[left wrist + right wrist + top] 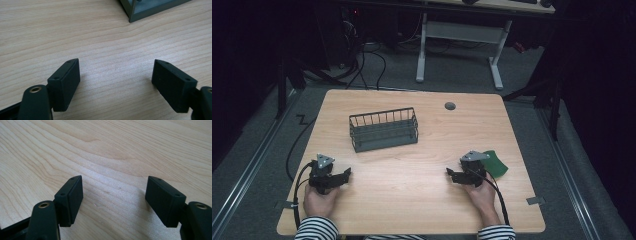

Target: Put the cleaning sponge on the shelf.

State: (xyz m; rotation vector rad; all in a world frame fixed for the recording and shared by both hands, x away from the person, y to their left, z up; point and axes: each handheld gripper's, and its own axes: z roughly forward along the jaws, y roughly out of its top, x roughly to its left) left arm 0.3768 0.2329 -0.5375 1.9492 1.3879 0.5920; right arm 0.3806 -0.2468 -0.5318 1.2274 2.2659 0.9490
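Note:
A grey wire basket (383, 129) stands left of the middle of the wooden table (412, 200). Its corner (140, 11) reaches into the top of the left gripper view. A dark green piece (496, 163) lies flat near the table's right edge, just behind my right hand. Low over the front left of the table, my left gripper (346, 174) is open and points right, and bare wood lies between its jaws (116, 75). My right gripper (451, 174) is open at the front right and points left, also over bare wood (114, 192).
A small grey round cap (450, 106) sits in the tabletop near the back edge. A cable trails from each gripper toward the front edge. Beyond the table stand the white legs of a desk (459, 45) on a grey floor.

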